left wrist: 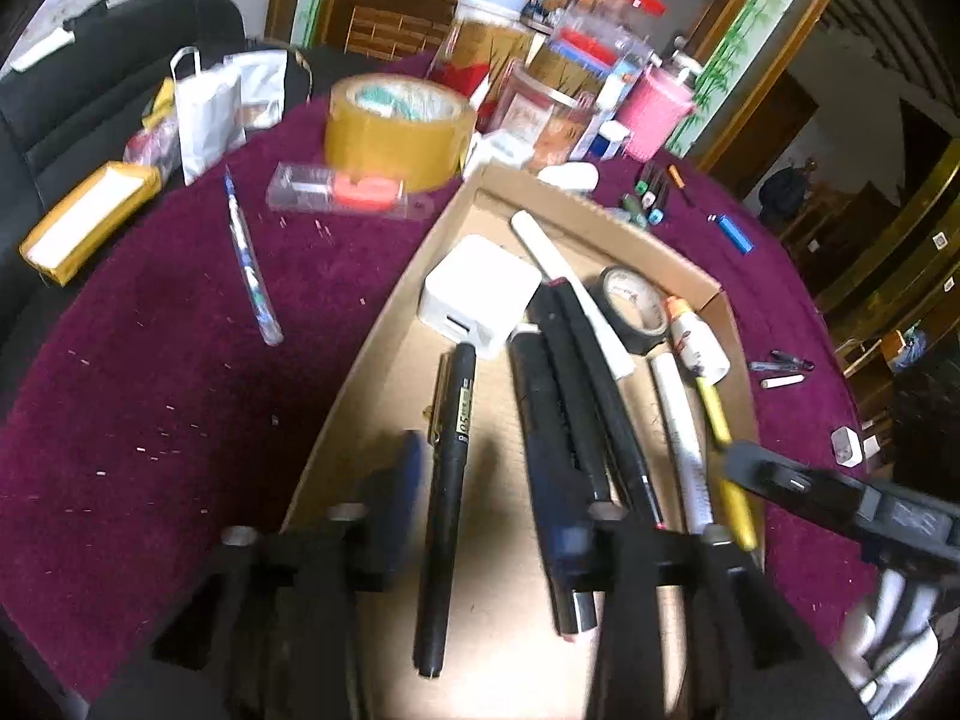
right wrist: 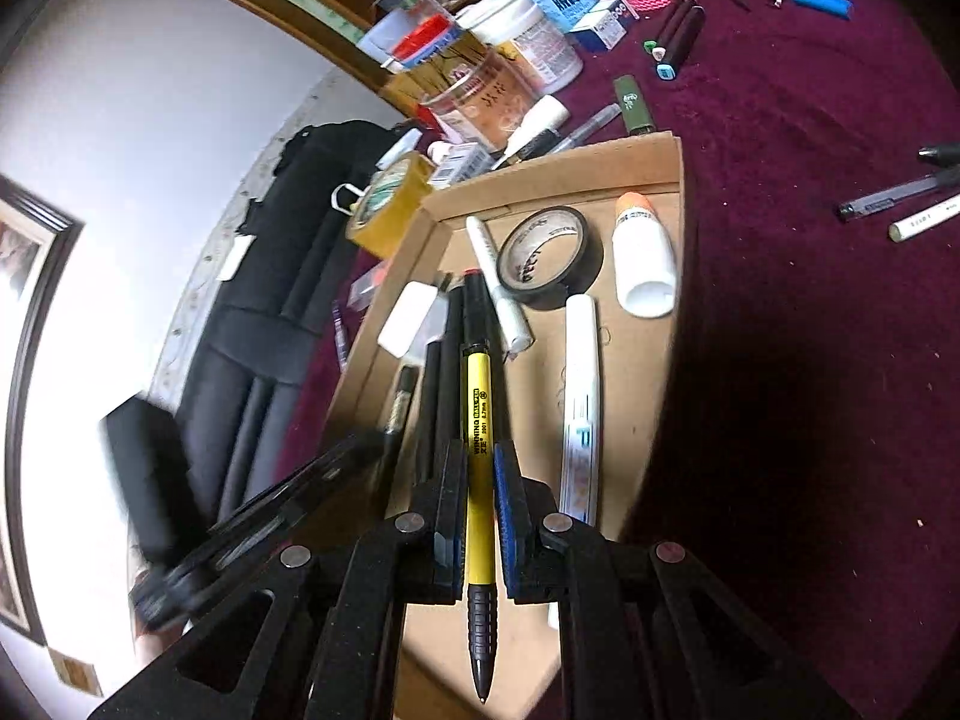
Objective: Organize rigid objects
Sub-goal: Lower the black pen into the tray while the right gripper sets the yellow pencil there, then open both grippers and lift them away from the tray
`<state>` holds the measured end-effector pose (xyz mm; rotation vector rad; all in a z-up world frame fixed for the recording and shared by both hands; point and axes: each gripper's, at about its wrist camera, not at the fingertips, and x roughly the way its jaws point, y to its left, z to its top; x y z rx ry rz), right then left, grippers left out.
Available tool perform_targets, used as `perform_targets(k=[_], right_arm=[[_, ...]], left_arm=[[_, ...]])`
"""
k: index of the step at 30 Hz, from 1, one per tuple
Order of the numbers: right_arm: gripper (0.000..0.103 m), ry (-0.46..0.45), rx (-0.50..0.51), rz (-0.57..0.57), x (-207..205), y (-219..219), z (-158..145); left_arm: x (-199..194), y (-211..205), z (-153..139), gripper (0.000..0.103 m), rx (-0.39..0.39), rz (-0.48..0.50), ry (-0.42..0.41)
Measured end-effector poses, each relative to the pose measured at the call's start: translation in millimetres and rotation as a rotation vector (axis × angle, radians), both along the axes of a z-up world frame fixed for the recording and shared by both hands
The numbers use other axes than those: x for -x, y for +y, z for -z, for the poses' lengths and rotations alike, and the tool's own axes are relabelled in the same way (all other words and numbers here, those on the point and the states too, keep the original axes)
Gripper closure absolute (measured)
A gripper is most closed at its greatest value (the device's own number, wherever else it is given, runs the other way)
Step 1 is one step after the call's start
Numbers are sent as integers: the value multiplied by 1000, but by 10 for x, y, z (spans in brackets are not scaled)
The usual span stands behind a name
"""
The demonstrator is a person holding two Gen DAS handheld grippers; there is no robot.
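Note:
A shallow cardboard tray (left wrist: 372, 354) lies on a purple tablecloth and holds several pens, a white charger cube (left wrist: 477, 297), a black tape roll (left wrist: 636, 309) and a white glue tube (left wrist: 696, 342). My left gripper (left wrist: 483, 498) hangs open over the tray's near end, above a black pen (left wrist: 447, 492). My right gripper (right wrist: 478, 495) is shut on a yellow ballpoint pen (right wrist: 478, 480), held above the tray (right wrist: 675, 180); that pen also shows in the left wrist view (left wrist: 723, 450).
A brown tape roll (left wrist: 399, 126), a clear packet (left wrist: 342, 192), a toothbrush (left wrist: 252, 264) and a yellow box (left wrist: 87, 219) lie left of the tray. Jars and a pink cup (left wrist: 654, 111) crowd the far side. Loose pens (right wrist: 900, 204), markers (right wrist: 678, 36) and a blue lighter (right wrist: 822, 0) lie right.

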<state>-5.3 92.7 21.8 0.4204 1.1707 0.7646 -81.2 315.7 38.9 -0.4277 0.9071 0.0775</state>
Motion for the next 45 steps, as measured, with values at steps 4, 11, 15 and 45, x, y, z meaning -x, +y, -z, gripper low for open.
perform_targets(k=[4,11,15,45], right_arm=[[93,-24,53,0,-38,97,27],[92,-95,138,-11,-35,243,-8],[91,-143,189,4,13,261,-26],[22,-576,342,128,826,-595,-563]], left_arm=[[171,36,-143,43,14,-9,-65],[437,190,-254,36,33,-44,-115],[532,269,-236,32,66,-65,-120],[1403,-640,-1167,5,-463,-234,-559]])
